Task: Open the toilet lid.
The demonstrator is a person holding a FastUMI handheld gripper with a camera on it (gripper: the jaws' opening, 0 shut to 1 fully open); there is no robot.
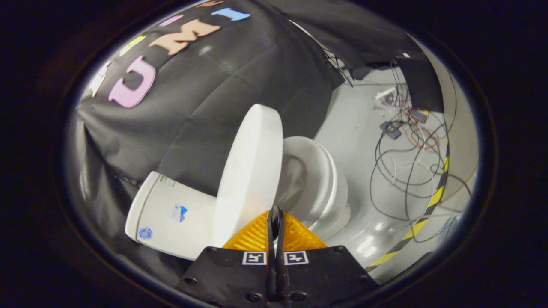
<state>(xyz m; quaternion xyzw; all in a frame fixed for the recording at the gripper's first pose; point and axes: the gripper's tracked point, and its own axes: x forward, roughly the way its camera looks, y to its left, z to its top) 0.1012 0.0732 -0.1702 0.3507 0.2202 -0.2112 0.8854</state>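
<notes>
2 fingers together (nothing held)

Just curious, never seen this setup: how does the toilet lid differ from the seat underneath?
The toilet lid is raised away from the bowl, near the tank; the toilet seat lies down on the bowl. The lid is a solid disc; the seat is a ring with an opening. The claw, fingers closed together, sits at the lid's edge. Both are white.

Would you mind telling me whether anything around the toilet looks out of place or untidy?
The toilet itself looks sound, its lid raised just ahead of the shut gripper. The odd part is the floor beyond it: loose cables sprawl in a tangle beside striped tape, with small devices among them.
</notes>
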